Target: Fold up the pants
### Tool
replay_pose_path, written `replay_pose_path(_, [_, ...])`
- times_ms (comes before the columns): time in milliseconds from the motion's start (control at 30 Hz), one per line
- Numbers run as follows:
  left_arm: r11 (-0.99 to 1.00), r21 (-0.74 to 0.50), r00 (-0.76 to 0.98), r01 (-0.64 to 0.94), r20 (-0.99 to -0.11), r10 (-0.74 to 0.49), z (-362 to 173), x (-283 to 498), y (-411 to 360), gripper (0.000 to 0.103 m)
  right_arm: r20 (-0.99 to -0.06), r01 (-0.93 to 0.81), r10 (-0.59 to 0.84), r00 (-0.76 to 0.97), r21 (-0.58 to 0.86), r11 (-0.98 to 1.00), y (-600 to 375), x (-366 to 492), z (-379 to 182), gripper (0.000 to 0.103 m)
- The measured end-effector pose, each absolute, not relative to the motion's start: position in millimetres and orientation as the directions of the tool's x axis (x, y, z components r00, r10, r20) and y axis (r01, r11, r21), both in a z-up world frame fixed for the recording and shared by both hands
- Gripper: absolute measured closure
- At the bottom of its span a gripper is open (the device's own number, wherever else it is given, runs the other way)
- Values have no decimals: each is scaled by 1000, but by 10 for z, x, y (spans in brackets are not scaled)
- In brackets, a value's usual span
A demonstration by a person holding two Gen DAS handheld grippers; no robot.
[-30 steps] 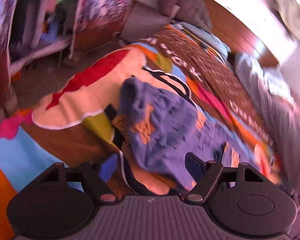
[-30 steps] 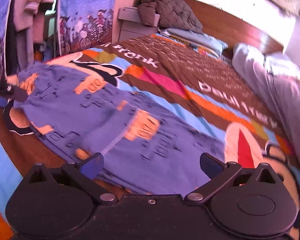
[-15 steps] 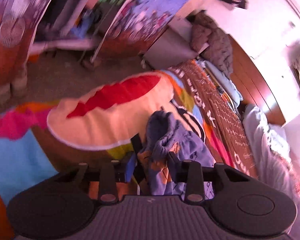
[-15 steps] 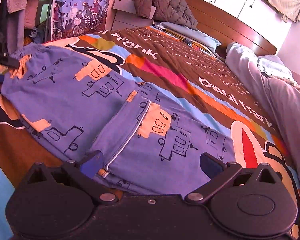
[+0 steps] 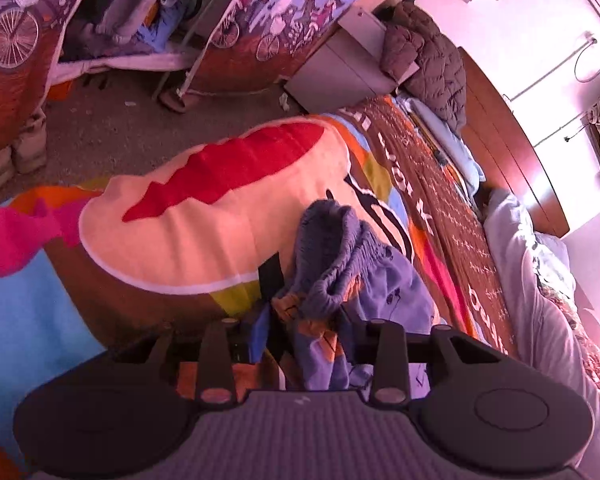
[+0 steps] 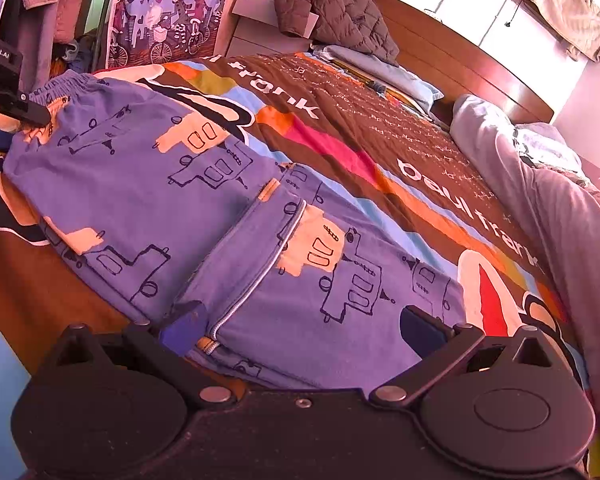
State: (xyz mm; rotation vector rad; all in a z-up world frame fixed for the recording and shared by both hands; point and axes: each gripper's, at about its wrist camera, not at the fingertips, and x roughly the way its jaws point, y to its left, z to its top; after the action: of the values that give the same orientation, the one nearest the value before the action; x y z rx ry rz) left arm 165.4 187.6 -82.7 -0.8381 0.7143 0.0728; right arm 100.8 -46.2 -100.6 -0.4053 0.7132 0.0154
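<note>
The pants [image 6: 204,216] lie spread across the near part of the bed [image 6: 380,152], on its patterned cover, waistband toward the bed's left edge and legs running toward the right wrist camera, one leg lapped over the other with a piped side seam showing. They are thin printed cotton, judging by how they drape: light, limp and not slippery, so they should hold no shape of their own and will sag from whatever point lifts them, and the cover beneath may drag a little on them. The left claw [image 5: 304,336] is closing on the gathered elastic waistband [image 5: 332,248], which bunches up between its jaws; the pads look to be pressing on the cloth already. The right claw [image 6: 304,320] stands with jaws wide apart over the leg ends near the bed's near edge, cloth between them but not pinched. The best holds are likely the thicker parts: the elastic waist at one end and the hems or the seam at the other, taking both layers together so that the legs stay stacked when carried over
</note>
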Motion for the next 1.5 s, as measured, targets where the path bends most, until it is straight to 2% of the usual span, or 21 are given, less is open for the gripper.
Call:
replay_pose_path(100, [610,-702,765,-368,-602,-230,-886,1635,1974,84,-638,-150,-124,760,-358,921,-458,1010,-1007,1])
replay_pose_path(200, [561,-734,770,-383,-589,-245,-904,1621,2033,86,-635,-151,-126,762,-363,919,-456,1007,-1004,1])
replay_pose_path(367, [655,-660,766,-368,-615,-190,-752,1621,1881,88,-624,-153,-139,769,-391,907,-425,991,-1023,1])
replay_pose_path(567, [788,-545,795,-286,-594,-122,-469,1551,1602,89,-599,-151,-136,789,-404,902,-417,946,-1002,1])
replay_pose_path(633, [813,-522,801,-258,-586,-122,-403,1534,1523,89,-595,-167,-53,802,-308,937,-554,905,-895,1])
replay_pose_path(700, [825,-511,799,-240,-587,-131,-366,1529,1470,89,-544,-172,46,838,-182,968,-784,773,-726,1])
replay_pose_path(733, [831,-500,797,-242,-591,-123,-359,1527,1456,89,-518,-168,59,853,-167,972,-884,702,-659,1])
replay_pose_path(867, [842,-464,786,-274,-612,-82,-288,1531,1385,89,-453,-177,38,891,-269,947,-1273,377,-529,1])
replay_pose_path(967, [858,-434,776,-274,-627,-69,-175,1555,1255,89,-424,-203,66,903,-285,937,-1641,236,-507,1])
replay_pose_path(1100, [902,-352,773,-250,-633,-33,142,1619,941,89,-470,-192,81,879,-194,962,-2155,380,-568,1])
replay_pose_path(1267, [954,-238,788,-182,-616,-4,556,1728,373,89,-441,-181,132,888,-71,981,-2586,446,-645,1])
replay_pose_path(1367, [982,-165,798,-96,-602,-23,717,1800,-125,89,-449,-162,154,880,20,987,-2754,436,-643,1])
replay_pose_path(1500, [992,-116,798,54,-592,-112,738,1816,-877,88,-449,-160,150,881,16,987,-2872,423,-620,1])
